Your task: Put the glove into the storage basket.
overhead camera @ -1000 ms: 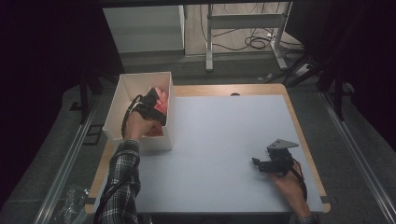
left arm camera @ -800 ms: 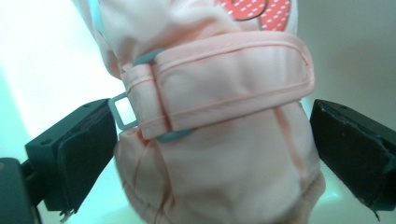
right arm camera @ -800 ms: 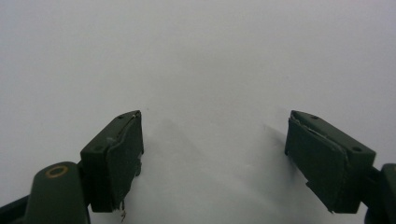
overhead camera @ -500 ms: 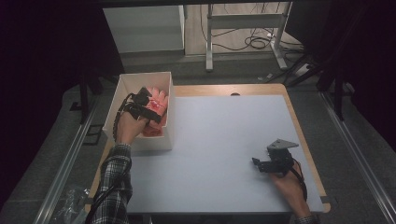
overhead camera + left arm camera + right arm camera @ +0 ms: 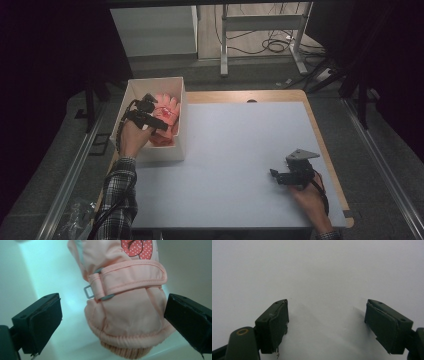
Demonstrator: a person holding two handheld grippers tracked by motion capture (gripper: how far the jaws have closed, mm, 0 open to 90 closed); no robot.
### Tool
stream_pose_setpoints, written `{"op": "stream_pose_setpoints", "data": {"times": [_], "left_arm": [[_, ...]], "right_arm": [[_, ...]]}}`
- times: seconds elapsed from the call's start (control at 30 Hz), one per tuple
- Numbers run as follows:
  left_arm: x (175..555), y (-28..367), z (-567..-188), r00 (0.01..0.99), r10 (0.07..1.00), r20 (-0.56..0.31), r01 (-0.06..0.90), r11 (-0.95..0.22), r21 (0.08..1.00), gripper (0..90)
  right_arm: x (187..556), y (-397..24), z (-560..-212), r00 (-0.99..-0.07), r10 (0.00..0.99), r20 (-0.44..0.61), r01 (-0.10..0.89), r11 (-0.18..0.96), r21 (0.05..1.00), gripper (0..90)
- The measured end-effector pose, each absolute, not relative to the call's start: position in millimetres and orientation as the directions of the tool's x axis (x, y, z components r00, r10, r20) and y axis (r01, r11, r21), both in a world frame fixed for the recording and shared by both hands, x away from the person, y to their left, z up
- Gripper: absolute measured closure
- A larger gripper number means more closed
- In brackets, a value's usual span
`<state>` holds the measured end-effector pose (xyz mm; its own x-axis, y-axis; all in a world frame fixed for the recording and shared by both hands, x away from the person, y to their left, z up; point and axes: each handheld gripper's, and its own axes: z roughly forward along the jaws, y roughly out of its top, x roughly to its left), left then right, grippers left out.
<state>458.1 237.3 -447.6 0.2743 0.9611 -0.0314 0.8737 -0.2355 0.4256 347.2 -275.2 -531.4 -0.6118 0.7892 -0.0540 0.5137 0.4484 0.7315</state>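
**Left gripper over the pink glove in the box, right one parked on the table**

From the high view, I've got my left gripper (image 5: 161, 121) above the white box (image 5: 131, 90) at the table's left edge, its jaws pointing across the pink glove (image 5: 166, 111) that lies inside. I can't judge from up here whether anything touches. My right gripper (image 5: 276, 176) sits low on the pale table (image 5: 235, 145), well apart from the box, with its grey three-cornered plate on top.

Switching to the left gripper view: the glove (image 5: 127, 305) hangs right between my jaws, cuff end nearest me, strap and metal buckle (image 5: 89, 291) across its middle, a dotted red patch higher up. The jaws are spread wide; there's a clear gap on the left side, and the right pad sits just beside the fabric, not pressing. White box wall (image 5: 42, 267) behind.

Right gripper view: jaws spread wide over bare table (image 5: 319, 272), nothing between them.
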Motion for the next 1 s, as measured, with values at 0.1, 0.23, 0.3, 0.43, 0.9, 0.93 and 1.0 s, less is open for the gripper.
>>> {"op": "stream_pose_setpoints", "data": {"times": [0.1, 0.23, 0.3, 0.43, 0.9, 0.93, 1.0], "left_arm": [[456, 239, -447, 0.275, 0.961, -0.019, 0.873, -0.242, 0.424, 2.5], [453, 242, -444, 0.278, 0.961, -0.012, 0.862, -0.244, 0.444, 2.5], [451, 242, -442, 0.283, 0.959, -0.011, 0.856, -0.247, 0.454, 2.5], [446, 240, -438, 0.301, 0.954, -0.010, 0.837, -0.259, 0.481, 2.6], [426, 234, -420, 0.371, 0.929, -0.012, 0.756, -0.294, 0.585, 2.5], [425, 233, -419, 0.377, 0.926, -0.011, 0.749, -0.298, 0.592, 2.5], [422, 232, -417, 0.385, 0.923, -0.007, 0.741, -0.305, 0.599, 2.3]], "right_arm": [[347, -275, -531, -0.612, 0.789, -0.055, 0.513, 0.449, 0.731, 19.6], [347, -275, -531, -0.612, 0.789, -0.054, 0.514, 0.449, 0.731, 19.6], [347, -275, -531, -0.612, 0.789, -0.054, 0.514, 0.449, 0.731, 19.6], [347, -275, -531, -0.612, 0.789, -0.055, 0.513, 0.450, 0.731, 19.6], [347, -275, -531, -0.611, 0.790, -0.056, 0.514, 0.449, 0.731, 19.4], [347, -275, -531, -0.611, 0.790, -0.055, 0.514, 0.449, 0.731, 19.4], [347, -275, -531, -0.611, 0.790, -0.056, 0.514, 0.449, 0.731, 19.4]]}}
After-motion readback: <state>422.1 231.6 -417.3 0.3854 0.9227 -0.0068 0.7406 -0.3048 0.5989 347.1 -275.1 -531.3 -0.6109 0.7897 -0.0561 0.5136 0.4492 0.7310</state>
